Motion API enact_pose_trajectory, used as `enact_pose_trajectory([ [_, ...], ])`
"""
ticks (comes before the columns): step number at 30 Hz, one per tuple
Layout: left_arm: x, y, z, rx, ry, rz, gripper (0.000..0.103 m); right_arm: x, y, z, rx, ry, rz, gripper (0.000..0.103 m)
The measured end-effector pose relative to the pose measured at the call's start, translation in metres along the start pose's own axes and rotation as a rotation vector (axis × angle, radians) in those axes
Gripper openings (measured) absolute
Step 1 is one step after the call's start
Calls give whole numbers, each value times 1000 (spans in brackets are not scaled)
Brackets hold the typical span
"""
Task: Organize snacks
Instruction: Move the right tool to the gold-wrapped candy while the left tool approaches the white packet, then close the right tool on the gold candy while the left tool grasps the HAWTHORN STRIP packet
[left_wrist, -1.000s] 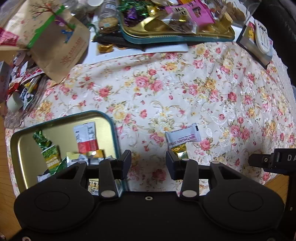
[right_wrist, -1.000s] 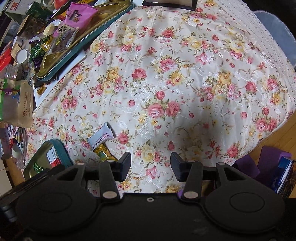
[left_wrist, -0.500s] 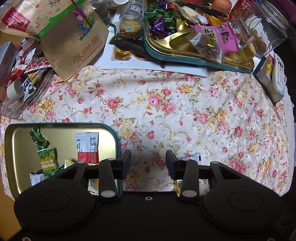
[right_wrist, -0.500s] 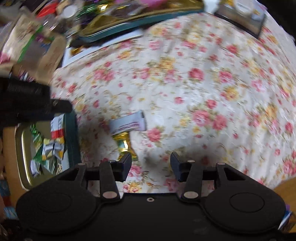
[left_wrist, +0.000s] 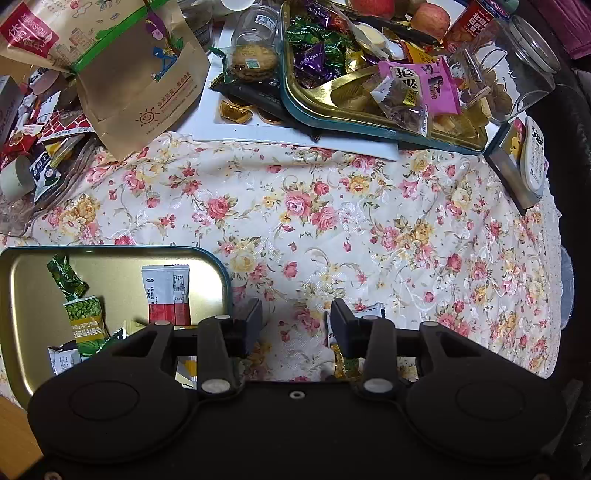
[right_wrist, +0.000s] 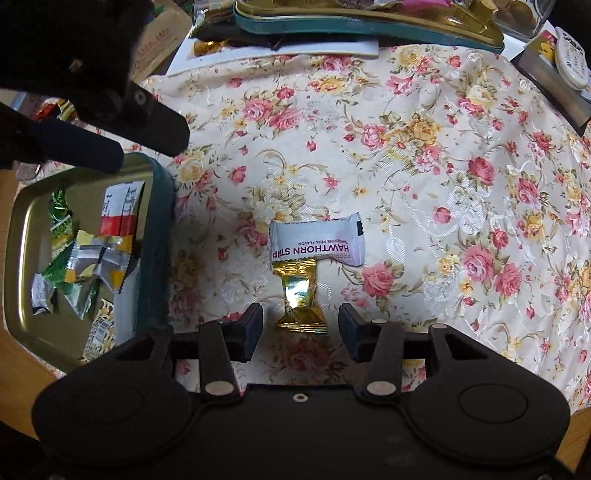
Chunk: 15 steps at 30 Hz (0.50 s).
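A white hawthorn-strip packet (right_wrist: 316, 243) lies on the floral cloth with a gold-foil candy (right_wrist: 300, 295) touching its near edge. My right gripper (right_wrist: 300, 325) points down over them. Its jaws are closing with the gold candy's lower end between them, and the pads stand clear of the foil. My left gripper (left_wrist: 295, 321) is open over bare cloth beside the small gold tray (left_wrist: 225, 273), which holds several wrapped snacks. In the left wrist view the white packet (left_wrist: 369, 308) peeks from behind the right finger. The left gripper's fingers (right_wrist: 162, 129) hang above the small tray (right_wrist: 162, 221).
At the back, a large gold tray (left_wrist: 369, 122) is piled with sweets beside a glass jar (left_wrist: 517, 62). A brown paper bag (left_wrist: 147, 74) and loose wrappers crowd the back left. A small box (left_wrist: 517, 173) sits at the right edge. Open floral cloth (right_wrist: 443, 184) spreads right of the sweets.
My right gripper swung left and rolled, coming down over the two sweets, and the gold candy now lies between its jaws. My left gripper drifted back, so the packet slid behind its finger.
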<state>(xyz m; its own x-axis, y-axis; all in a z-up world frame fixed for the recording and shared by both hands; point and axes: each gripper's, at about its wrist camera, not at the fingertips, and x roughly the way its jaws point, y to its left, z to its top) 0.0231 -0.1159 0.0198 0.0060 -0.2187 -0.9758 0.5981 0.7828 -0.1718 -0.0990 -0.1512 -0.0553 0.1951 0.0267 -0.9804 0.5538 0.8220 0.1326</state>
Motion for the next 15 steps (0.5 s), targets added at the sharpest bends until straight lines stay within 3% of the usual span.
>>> enact_pose_trajectory([
  [4,-1,4,0,-6,-1,2,49,10,5,2,-1,11,-24,48],
  [7,-1,6,0,-6,-5,2,49,17,6,5,7,30,-43,34],
  [15,7,-6,1,66,-15,30,49,10,-18,6,54,43,-61,30],
])
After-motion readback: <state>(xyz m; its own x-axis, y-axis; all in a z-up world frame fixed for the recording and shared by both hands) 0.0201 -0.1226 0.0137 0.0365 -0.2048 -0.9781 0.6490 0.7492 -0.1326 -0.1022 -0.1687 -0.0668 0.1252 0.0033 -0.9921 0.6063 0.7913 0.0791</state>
